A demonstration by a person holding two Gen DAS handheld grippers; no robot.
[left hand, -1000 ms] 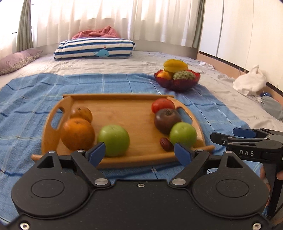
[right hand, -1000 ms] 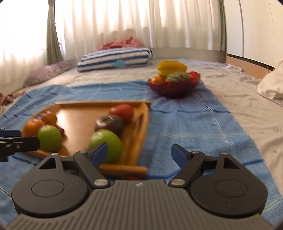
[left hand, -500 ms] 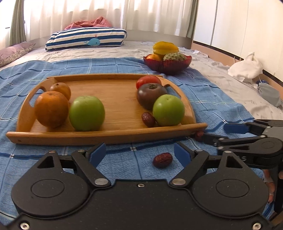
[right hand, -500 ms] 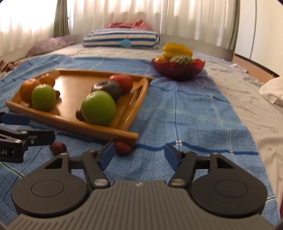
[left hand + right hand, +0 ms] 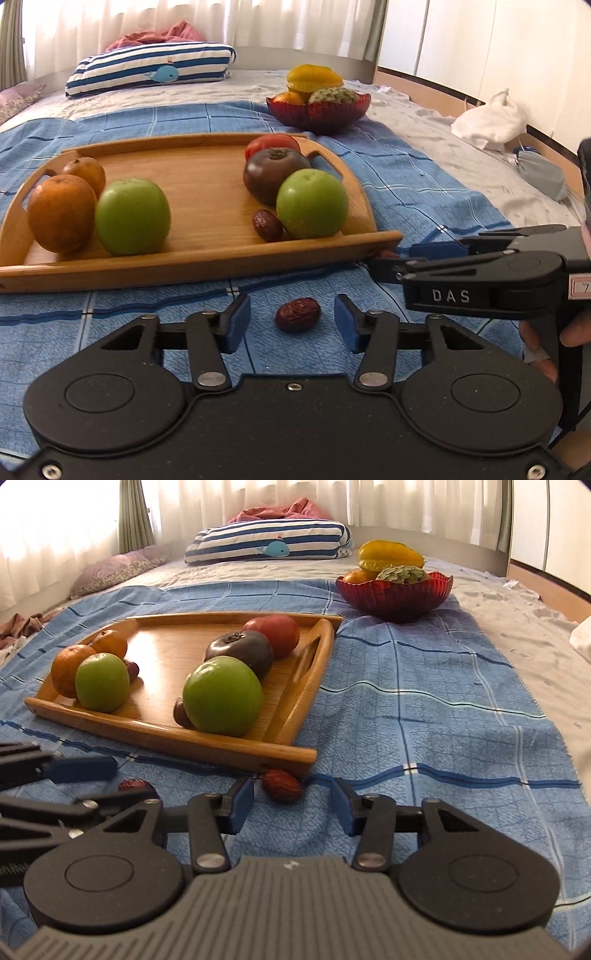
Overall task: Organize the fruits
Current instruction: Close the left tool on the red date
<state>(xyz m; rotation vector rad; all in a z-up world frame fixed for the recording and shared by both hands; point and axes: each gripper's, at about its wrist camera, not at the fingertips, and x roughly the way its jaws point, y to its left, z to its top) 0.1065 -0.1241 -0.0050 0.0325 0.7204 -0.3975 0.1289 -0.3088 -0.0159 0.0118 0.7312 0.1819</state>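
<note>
On the bed, a blue checked cloth [image 5: 406, 177] carries a wooden tray with cut-out handles [image 5: 207, 192]. In it sit 2 green apples [image 5: 132, 216], 2 orange fruits [image 5: 61, 212], a dark purple tomato [image 5: 271, 173], a red tomato [image 5: 271, 142] and a wrinkled dark red date [image 5: 266, 225].

The left gripper [image 5: 291, 319] points down at the cloth in front of the tray. Its blue-padded fingers [image 5: 236, 321] have just been closing, with a loose red date [image 5: 297, 314] lying between them; the pads stand clear of it on both sides, so nothing is gripped.

The right gripper [image 5: 291, 801] is low beside the tray's near right corner. Its fingers [image 5: 242, 799] have likewise been closing, and a second loose red date [image 5: 282, 785] lies just ahead of the gap, nearer the left pad, untouched and close against the tray edge.

Farther back, a red glass bowl [image 5: 395, 594] holds a yellow starfruit [image 5: 389, 555] and other fruit.
</note>
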